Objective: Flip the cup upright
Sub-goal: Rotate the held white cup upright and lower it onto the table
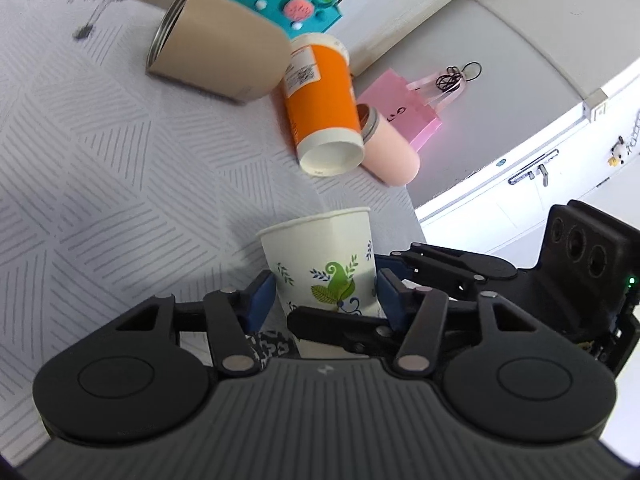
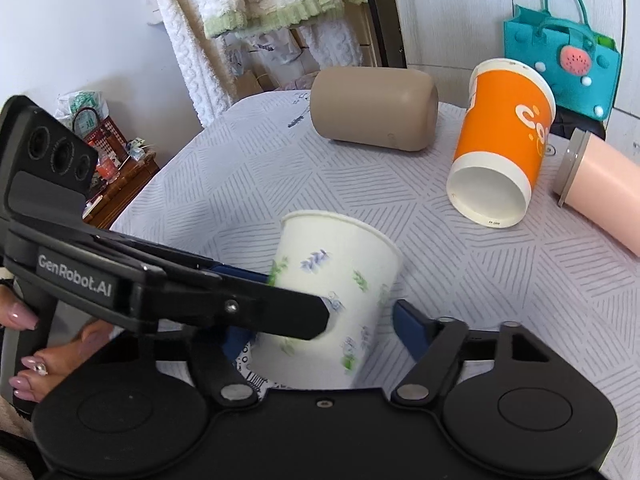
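Patterned white tablecloth point(image 2: 460, 280), cups scattered, one floral paper cup point(image 1: 320, 264) between our tools.

We see the cup at lower centre of both views, rim up and tilted slightly. Our left gripper point(image 1: 324, 300) brackets it, blue pads at its walls; whether they truly pinch we cannot tell. Our right gripper point(image 2: 320, 326) stands wide, one pad clear of the cup, holding nothing.
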{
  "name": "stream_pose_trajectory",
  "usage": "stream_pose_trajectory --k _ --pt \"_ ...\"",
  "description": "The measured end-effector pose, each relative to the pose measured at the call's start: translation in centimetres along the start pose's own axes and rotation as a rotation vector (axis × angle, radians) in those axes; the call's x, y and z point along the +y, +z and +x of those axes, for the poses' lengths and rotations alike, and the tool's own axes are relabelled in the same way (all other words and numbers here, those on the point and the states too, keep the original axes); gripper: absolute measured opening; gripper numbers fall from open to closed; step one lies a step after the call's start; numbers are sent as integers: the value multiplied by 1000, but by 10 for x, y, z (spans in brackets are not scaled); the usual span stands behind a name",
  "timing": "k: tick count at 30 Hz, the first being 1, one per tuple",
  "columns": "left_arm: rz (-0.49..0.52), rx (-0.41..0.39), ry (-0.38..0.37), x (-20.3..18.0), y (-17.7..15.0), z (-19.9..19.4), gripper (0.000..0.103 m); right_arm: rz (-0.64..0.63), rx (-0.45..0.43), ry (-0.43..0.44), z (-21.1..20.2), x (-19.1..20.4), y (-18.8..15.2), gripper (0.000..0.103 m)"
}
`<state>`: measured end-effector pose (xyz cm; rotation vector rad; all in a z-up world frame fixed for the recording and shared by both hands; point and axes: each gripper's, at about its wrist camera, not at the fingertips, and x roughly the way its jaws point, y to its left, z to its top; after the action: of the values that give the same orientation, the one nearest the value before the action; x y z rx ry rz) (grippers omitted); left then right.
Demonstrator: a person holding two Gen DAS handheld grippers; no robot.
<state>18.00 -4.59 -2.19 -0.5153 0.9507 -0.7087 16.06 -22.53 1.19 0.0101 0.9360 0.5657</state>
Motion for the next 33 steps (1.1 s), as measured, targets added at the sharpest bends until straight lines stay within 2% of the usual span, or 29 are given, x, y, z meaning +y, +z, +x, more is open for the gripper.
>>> stream_pose_trajectory --k 7,13,18,22,28,33 --pt "150 -88 33 -23 -4 -14 53 -75 -111 -6 -14 6 -6 72" --pt "280 -189 89 -39 -14 -26 54 -237 -248 -67 -18 22 -15 72" --pt "410 -285 165 -47 -23 -32 54 -389 -363 -144 -13 36 -20 72" --pt "478 -318 222 -51 -26 -32 54 -438 -402 -182 -4 41 -18 72" --pt "516 -332 236 -44 -22 -26 54 -482 -453 -210 9 40 -16 72" --pt "510 -309 244 -37 -17 -18 54 -443 -407 -196 19 35 -12 71"
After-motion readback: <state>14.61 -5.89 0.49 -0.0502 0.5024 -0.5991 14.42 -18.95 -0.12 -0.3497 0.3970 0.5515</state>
